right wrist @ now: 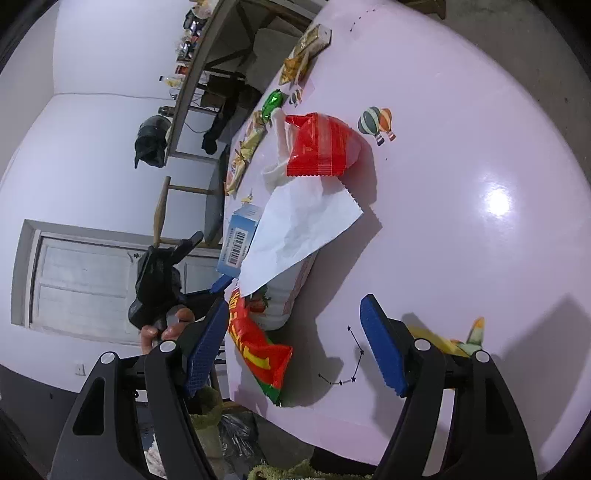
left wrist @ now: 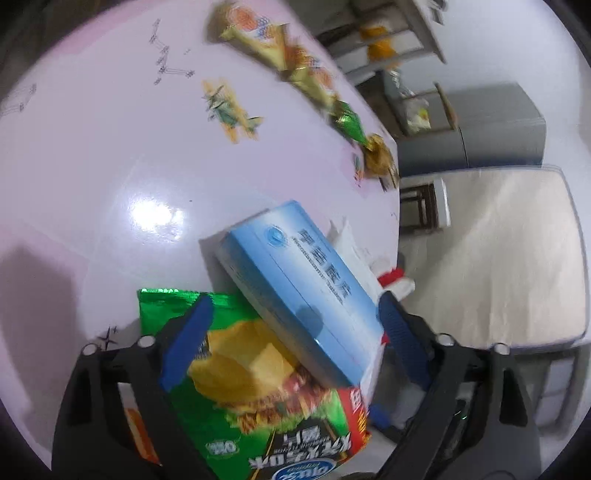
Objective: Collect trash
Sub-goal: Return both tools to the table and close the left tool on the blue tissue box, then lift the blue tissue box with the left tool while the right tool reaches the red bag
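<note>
The green chip bag (left wrist: 258, 387) lies nearest my left lens, low in the frame, and my left claw (left wrist: 295, 332) is spread wide around it. One blue finger (left wrist: 188, 343) lies against the bag's left side; the other sits right of the blue box (left wrist: 295, 288), which lies tilted across the bag's top. I cannot tell whether either finger truly presses. White paper (left wrist: 354, 251) pokes out behind the box. Yellow snack wrappers (left wrist: 258, 29) and a green candy wrapper (left wrist: 349, 123) line the pink tabletop (left wrist: 110, 166) edge at upper right.

My right claw (right wrist: 295, 343) is also spread, holding nothing, hovering over the tabletop with a red-and-green wrapper (right wrist: 258, 350) between its fingers. Above, mid-frame, sit a white sheet (right wrist: 303, 229) and a red bag (right wrist: 321, 147).
</note>
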